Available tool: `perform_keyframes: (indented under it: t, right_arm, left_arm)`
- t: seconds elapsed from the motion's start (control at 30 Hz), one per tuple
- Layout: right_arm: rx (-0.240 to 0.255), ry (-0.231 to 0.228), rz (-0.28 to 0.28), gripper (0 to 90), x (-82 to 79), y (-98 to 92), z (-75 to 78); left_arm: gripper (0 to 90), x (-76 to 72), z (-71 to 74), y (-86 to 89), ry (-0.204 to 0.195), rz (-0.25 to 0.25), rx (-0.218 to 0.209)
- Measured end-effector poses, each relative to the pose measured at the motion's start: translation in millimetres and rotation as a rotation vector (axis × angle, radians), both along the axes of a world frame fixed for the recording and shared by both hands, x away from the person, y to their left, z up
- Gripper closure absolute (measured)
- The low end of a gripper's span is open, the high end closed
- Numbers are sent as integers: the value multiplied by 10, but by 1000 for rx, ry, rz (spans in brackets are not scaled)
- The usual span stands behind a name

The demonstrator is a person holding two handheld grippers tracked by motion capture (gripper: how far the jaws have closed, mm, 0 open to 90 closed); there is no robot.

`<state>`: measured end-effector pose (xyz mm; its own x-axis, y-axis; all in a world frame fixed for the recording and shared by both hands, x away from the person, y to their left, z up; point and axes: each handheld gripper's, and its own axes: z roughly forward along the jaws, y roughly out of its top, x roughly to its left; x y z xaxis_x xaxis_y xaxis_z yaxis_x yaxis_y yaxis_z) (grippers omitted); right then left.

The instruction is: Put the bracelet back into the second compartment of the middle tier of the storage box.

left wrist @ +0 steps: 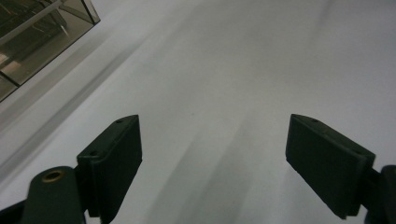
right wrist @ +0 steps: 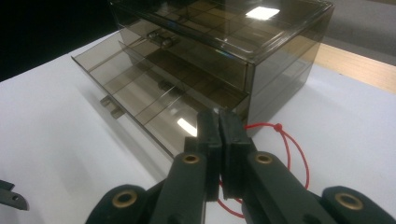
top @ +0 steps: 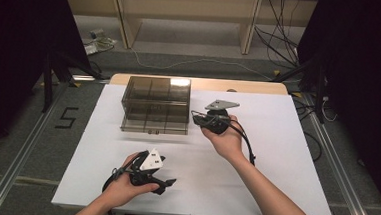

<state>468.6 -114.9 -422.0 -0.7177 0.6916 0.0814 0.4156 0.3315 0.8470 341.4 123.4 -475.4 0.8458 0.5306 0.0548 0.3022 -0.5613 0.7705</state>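
The right gripper [right wrist: 219, 140] pinches a red cord loop [right wrist: 285, 140] beside the smoked drawer box [top: 156, 105], probably to stow it in the open lower drawer [right wrist: 140, 100]; the left gripper [left wrist: 212, 154], jaws spread, waits nearer the person.

White table [top: 275, 158], shelf [top: 184, 17], floor cables [top: 278, 37]

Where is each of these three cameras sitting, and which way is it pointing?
High view: above the person's side, looking forward and down on the white table; shows both forearms, left hand-held gripper and right hand-held gripper.
Left gripper view: rides the left hand-held gripper, facing bare table between open jaws.
Right gripper view: rides the right hand-held gripper, jaws shut on a red cord, facing the smoky drawer box, lower drawer out.
All three views share that box.
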Motion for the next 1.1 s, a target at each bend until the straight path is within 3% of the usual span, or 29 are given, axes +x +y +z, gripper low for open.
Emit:
perform_keyframes:
  t: [1.1]
  right_arm:
    - [1,4,52,887,-4,324,-5]
  left_arm:
    - [186,-4,0,-10,0,-2,-2]
